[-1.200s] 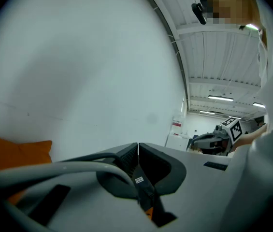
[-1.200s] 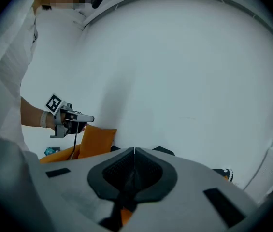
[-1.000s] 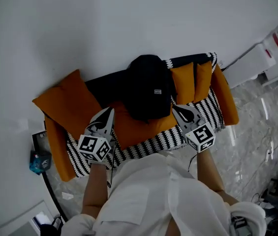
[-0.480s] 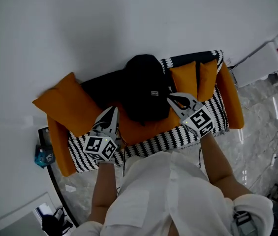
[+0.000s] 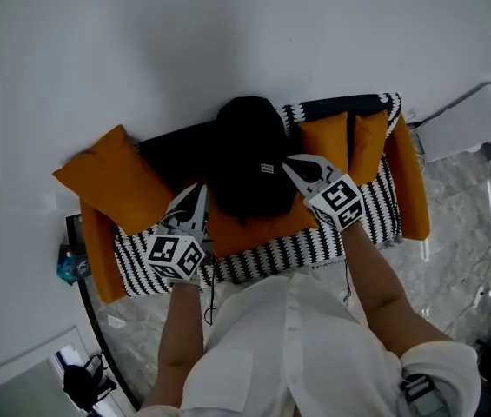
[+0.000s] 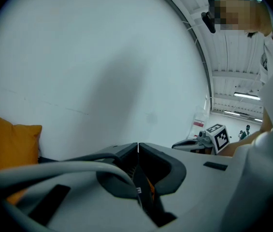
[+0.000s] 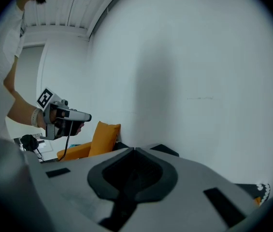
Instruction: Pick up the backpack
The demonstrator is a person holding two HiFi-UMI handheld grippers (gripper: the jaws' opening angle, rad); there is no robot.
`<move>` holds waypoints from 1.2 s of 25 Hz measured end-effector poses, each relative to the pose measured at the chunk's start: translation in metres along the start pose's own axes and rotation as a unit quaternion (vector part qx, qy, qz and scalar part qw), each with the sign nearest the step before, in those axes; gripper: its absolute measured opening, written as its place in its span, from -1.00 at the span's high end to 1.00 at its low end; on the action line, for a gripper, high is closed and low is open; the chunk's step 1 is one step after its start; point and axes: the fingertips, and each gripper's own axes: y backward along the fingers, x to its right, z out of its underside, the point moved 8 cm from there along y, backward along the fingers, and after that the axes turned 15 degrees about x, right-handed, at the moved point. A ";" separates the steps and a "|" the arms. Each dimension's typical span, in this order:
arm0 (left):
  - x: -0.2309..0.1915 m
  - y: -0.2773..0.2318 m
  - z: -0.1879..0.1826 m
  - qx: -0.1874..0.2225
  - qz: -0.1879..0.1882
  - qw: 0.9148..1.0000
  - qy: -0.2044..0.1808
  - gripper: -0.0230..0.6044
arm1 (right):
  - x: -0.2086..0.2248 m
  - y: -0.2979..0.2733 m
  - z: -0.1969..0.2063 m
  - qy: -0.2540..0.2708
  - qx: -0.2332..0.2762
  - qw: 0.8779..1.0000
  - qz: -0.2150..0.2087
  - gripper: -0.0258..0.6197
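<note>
Two grippers, left gripper (image 5: 200,189) and right gripper (image 5: 288,165), flank a black backpack (image 5: 249,155).
Both jaw pairs closed, empty; backpack stands at the sofa's (image 5: 271,254) back edge.

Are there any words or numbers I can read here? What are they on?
Nothing here reads clearly.
On the backpack, a white tag: too small to read.
Far off in the left gripper view, a red-marked label: too blurred.
The marker cubes on the left gripper and right gripper: square patterns, no words.
</note>
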 end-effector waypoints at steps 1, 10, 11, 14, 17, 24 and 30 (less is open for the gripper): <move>0.000 -0.001 0.002 -0.002 -0.003 1.000 0.001 0.84 | 0.003 -0.002 0.002 0.000 0.001 1.000 0.000 0.86; -0.005 -0.017 0.015 -0.007 -0.021 1.000 0.020 0.84 | 0.027 -0.028 0.023 -0.008 -0.017 1.000 -0.004 0.86; -0.006 -0.017 0.016 -0.008 -0.023 0.999 0.022 0.84 | 0.030 -0.030 0.026 -0.009 -0.021 1.000 -0.002 0.85; -0.009 -0.020 0.018 -0.009 -0.026 0.999 0.024 0.84 | 0.039 -0.039 0.034 -0.006 -0.034 0.999 0.005 0.85; -0.013 -0.019 0.018 -0.008 -0.031 0.999 0.029 0.84 | 0.048 -0.048 0.040 0.000 -0.045 0.999 0.011 0.85; -0.025 -0.016 0.022 -0.008 -0.050 0.998 0.043 0.84 | 0.073 -0.071 0.060 -0.023 -0.070 0.997 0.028 0.85; -0.029 -0.022 0.024 -0.010 -0.052 0.998 0.046 0.84 | 0.088 -0.088 0.073 -0.024 -0.093 0.995 0.035 0.85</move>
